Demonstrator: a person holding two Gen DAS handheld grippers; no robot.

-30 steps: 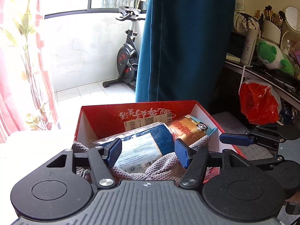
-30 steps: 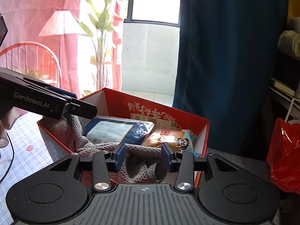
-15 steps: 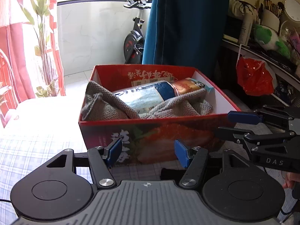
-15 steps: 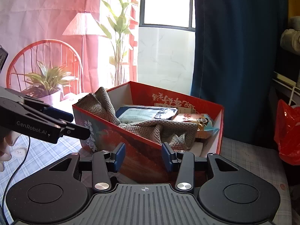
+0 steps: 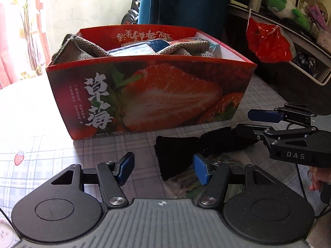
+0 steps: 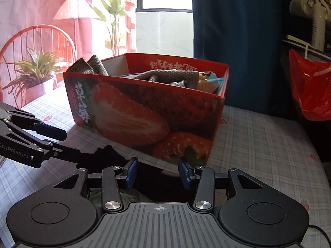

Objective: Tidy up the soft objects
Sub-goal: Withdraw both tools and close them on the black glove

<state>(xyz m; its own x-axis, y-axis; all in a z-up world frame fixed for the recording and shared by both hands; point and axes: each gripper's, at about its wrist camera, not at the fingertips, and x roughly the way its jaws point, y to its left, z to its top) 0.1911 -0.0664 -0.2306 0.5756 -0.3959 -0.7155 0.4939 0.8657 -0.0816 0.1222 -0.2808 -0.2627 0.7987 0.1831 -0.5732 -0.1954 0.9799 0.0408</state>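
Both tongs stand spread with nothing pinched. From the left wrist view, our left gripper [image 5: 163, 170] hovers low over the checked tablecloth [image 5: 41, 144], its blue pads apart, with the near edge of a black fabric item [image 5: 182, 150] just beside the right-hand pad. We judge this low posture to be an approach for a pickup, since the fabric lies flat on the cloth in front of the strawberry box [image 5: 149, 95]. Our right gripper [image 5: 250, 124] enters from the right side, its two fingers parted, the lower one at or over the far end of the same black fabric; contact cannot be confirmed. We count one box, which already holds one grey knitted cloth [image 5: 82, 49] draped over two packets, blue and orange, as far as we can tell. One pale item, partly hidden, lies under the black fabric. One red plastic bag [image 5: 269, 43] hangs from the shelf at the right.

From the right wrist view, our right gripper [image 6: 158, 172] shows two blue pads apart, the black fabric [image 6: 157, 184] lying below and between them, not clamped. Our left gripper [image 6: 62, 142] reaches in from the left, also parted, its tip near the fabric's other end. We judge that a two-point lift suits a limp item. The box [image 6: 144, 111] stands just behind, one count, open-topped for the drop.
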